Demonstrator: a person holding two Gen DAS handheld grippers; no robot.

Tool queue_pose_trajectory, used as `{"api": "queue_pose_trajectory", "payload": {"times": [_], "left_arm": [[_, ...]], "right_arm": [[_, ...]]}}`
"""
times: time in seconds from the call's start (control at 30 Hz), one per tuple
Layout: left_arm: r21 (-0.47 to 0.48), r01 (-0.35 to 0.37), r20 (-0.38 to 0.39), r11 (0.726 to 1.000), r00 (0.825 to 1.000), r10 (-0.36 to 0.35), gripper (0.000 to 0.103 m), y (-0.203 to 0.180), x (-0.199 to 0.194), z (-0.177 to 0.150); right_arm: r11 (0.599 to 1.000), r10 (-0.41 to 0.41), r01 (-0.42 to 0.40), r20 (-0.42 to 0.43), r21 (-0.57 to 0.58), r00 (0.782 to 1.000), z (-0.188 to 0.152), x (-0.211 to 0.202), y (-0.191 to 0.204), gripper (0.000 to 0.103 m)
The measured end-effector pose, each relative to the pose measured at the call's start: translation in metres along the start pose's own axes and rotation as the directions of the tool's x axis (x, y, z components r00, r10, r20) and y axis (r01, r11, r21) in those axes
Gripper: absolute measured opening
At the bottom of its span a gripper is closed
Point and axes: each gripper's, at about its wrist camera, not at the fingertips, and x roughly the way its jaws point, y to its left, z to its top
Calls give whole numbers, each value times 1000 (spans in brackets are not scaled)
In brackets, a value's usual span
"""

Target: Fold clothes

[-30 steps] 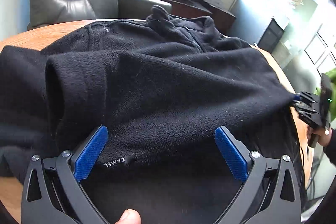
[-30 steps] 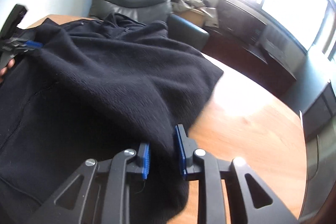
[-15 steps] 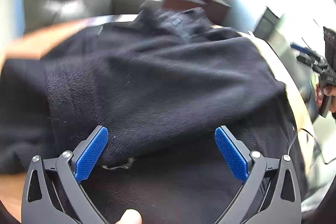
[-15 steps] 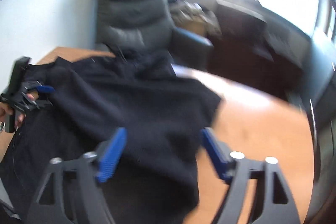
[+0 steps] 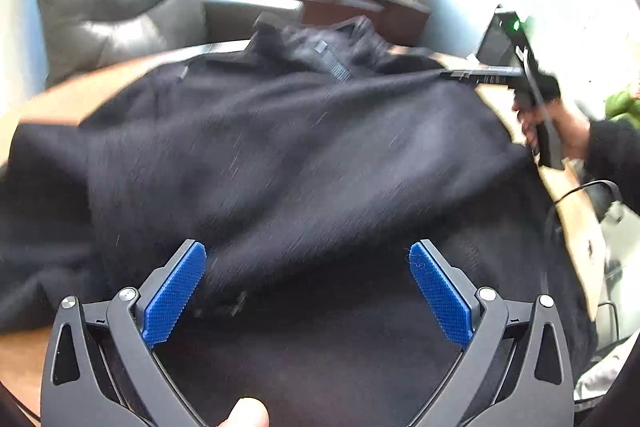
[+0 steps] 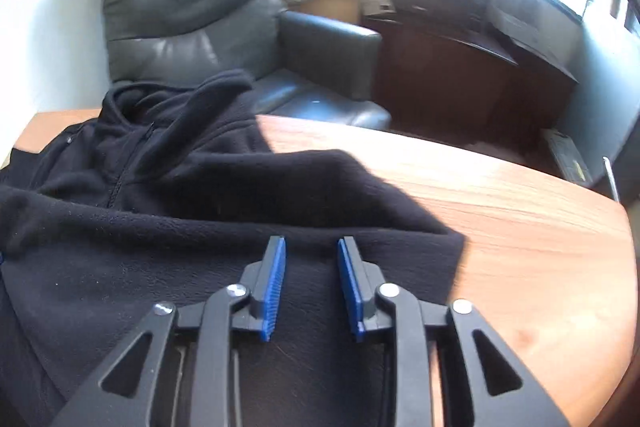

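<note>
— Left wrist view: where's the fleece [image 5: 280, 155]?
— Spread over the worktop [image 6: 520, 211], collar at 12 o'clock. Left gripper [image 5: 308, 291] jaws gape wide, empty.
— Right gripper [image 6: 311, 283]?
— Jaws narrowly parted above the fleece, gripping nothing.

Blown-out window glare, motion blur, fisheye edges.

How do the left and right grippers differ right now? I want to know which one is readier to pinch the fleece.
The left gripper has its blue pads spread wide; the right gripper has its pads much closer, with only a narrow gap. The left hovers near the black fleece by its lower fold, the right near the fleece's edge by the bare wooden table. Neither is clamping fabric, and both are the same black frame with blue pads.
</note>
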Motion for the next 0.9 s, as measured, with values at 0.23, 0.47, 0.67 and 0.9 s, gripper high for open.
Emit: {"api": "queue_pose_trajectory", "payload": {"times": [0.23, 0.47, 0.67, 0.9], "left_arm": [[-17, -6, -17, 1000, 1000, 5, 103, 16, 23, -9], [-30, 20, 67, 999, 998, -18, 103, 10, 8, 0], [-8, -56, 23, 998, 998, 56, 103, 9, 29, -8], [-343, -102, 162, 934, 973, 166, 103, 76, -80, -15]], "right_arm": [[997, -47, 43, -69, -63, 996, -45, -27, 35, 77], [992, -124, 124, -34, -11, 992, -58, -65, 47, 76], [993, -116, 119, -102, 18, 988, -85, -59, 37, 82], [999, -41, 42, -19, 10, 999, -71, -84, 53, 82]]}}
